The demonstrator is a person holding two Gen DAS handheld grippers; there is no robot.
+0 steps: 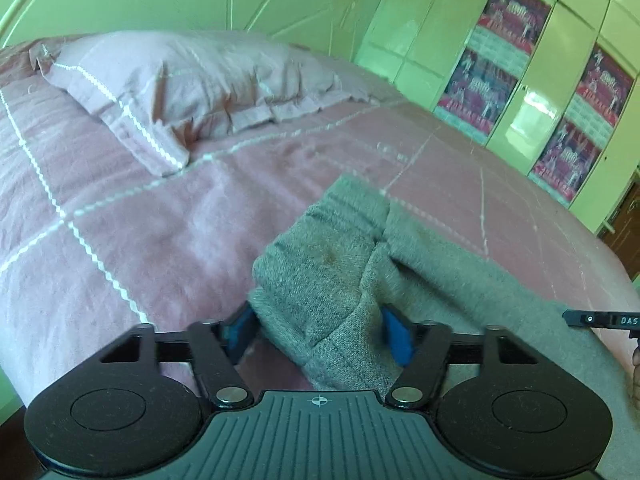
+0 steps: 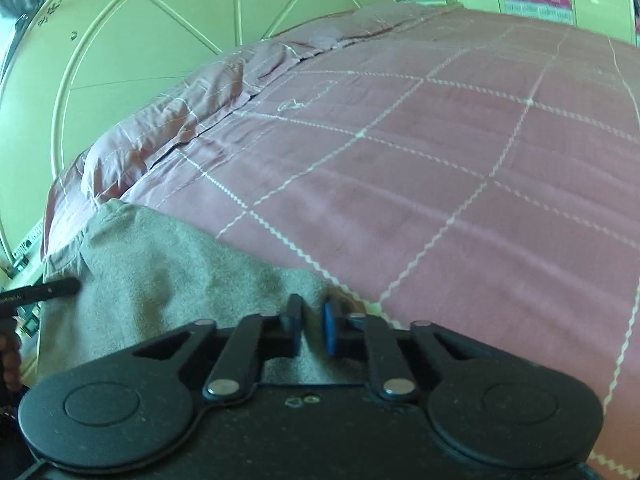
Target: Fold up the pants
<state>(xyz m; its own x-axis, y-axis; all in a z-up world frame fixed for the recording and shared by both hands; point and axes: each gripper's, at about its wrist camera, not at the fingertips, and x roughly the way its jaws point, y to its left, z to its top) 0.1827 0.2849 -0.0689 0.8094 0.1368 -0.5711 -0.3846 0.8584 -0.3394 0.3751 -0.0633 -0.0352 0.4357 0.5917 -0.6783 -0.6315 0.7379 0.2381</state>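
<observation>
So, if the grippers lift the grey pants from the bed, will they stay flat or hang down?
The grey pants probably sag: the knit already bunches between the left gripper. Likely light, soft, not slippery; the fuzzy cloth should hold in the right gripper.

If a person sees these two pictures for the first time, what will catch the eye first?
First, the grey pants lying on the pink checked bedspread, bunched between the open jaws of the left gripper. The right gripper pinches their edge. A pink pillow lies at the green headboard.
</observation>
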